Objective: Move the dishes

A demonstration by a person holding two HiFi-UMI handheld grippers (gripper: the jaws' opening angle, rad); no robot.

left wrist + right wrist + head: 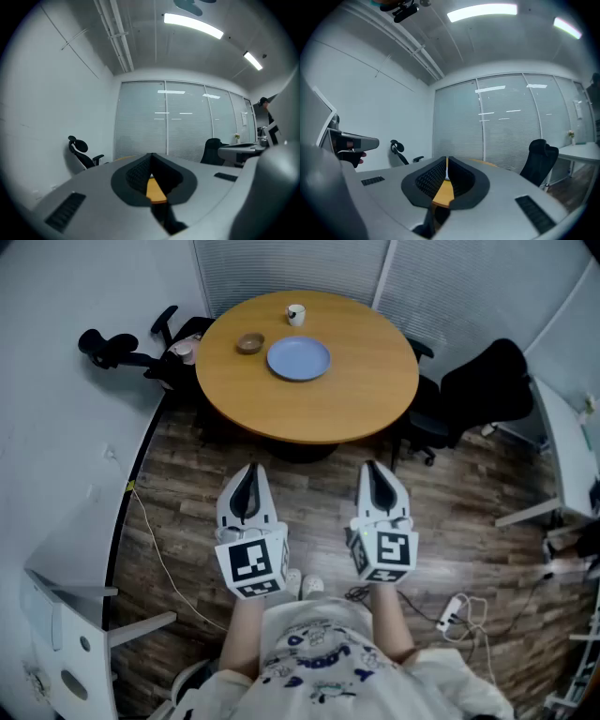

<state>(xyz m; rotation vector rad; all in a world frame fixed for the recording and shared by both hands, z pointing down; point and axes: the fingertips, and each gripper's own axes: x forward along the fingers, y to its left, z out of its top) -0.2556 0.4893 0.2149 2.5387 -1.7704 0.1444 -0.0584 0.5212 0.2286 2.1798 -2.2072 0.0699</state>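
Note:
On the round wooden table lie a blue plate, a small brown bowl to its left, and a white cup at the far side. My left gripper and right gripper hang side by side over the floor, well short of the table's near edge. Both are shut with nothing between their jaws. In the left gripper view only a strip of the table shows through the notch between the pads; the right gripper view shows the same table.
A black office chair stands to the right of the table, another chair to its left by the wall. A white desk edge sits at the right. Cables and a power strip lie on the wood floor.

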